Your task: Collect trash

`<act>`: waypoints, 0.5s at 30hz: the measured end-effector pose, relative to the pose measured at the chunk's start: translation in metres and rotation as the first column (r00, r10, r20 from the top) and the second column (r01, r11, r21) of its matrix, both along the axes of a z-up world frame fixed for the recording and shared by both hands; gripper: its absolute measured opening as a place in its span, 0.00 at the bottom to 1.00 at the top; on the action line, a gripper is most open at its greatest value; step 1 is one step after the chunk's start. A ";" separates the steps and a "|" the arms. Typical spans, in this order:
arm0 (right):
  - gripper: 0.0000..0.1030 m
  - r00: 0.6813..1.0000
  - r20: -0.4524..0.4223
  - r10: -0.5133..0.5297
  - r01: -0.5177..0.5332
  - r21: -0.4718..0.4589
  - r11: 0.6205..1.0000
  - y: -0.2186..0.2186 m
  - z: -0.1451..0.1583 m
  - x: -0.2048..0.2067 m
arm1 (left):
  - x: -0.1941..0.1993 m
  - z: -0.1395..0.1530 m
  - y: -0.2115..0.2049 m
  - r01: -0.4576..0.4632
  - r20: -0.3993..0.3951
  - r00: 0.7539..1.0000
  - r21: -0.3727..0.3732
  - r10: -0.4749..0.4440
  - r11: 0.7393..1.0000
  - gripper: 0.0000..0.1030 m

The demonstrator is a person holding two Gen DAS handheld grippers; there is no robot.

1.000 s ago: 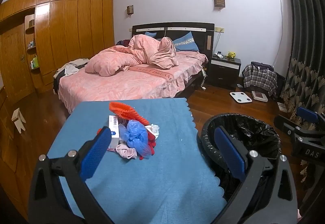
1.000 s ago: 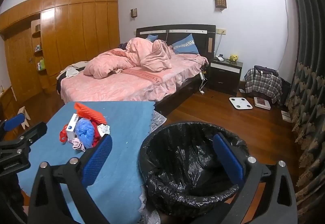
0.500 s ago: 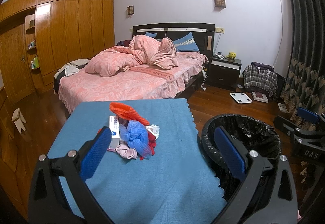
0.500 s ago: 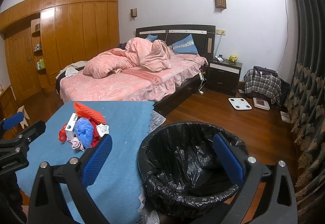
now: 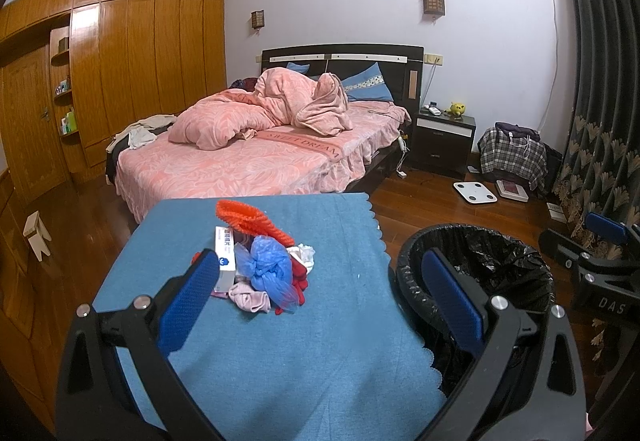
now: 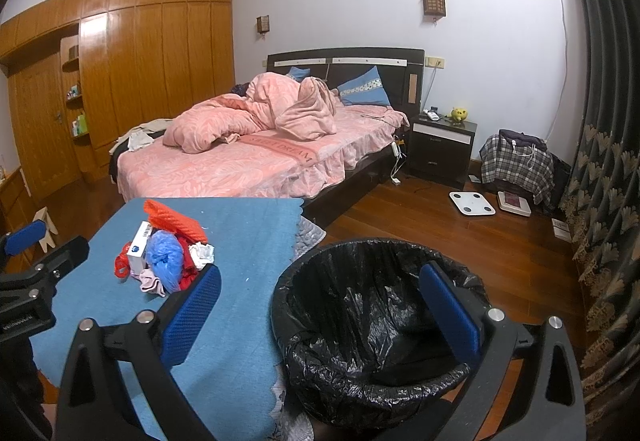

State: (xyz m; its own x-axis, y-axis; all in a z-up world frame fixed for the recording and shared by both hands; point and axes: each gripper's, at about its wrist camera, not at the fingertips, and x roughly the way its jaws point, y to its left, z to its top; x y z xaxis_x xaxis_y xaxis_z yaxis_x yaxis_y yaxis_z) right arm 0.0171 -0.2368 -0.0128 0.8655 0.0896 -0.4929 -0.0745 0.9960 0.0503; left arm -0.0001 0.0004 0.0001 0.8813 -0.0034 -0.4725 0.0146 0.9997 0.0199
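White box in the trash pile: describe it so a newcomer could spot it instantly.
Find the blue cloth-covered table in front of the bed. The trash pile sits on it; the white box lies on its left edge, the only flat, rigid, printed item among soft crumpled things.

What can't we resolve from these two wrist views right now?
- Trash bin floor: right wrist view, folds of the black liner hide it, so contents unknown.
- Trash pile underside: both views, blue netting and orange mesh cover the lower items.
- White box print: too small, partly behind the left gripper finger.
- Table near edge: cut off by the frame.
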 end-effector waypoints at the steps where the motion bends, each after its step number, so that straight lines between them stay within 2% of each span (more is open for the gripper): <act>1: 0.94 1.000 -0.001 0.000 0.000 0.000 1.000 0.000 0.000 0.000 | 0.000 0.000 0.000 0.000 0.000 1.000 0.000 0.000 1.000 0.95; 15: 0.94 1.000 -0.003 0.000 0.000 0.000 1.000 0.002 0.000 0.000 | 0.000 0.000 0.000 0.000 0.000 1.000 -0.001 0.000 1.000 0.95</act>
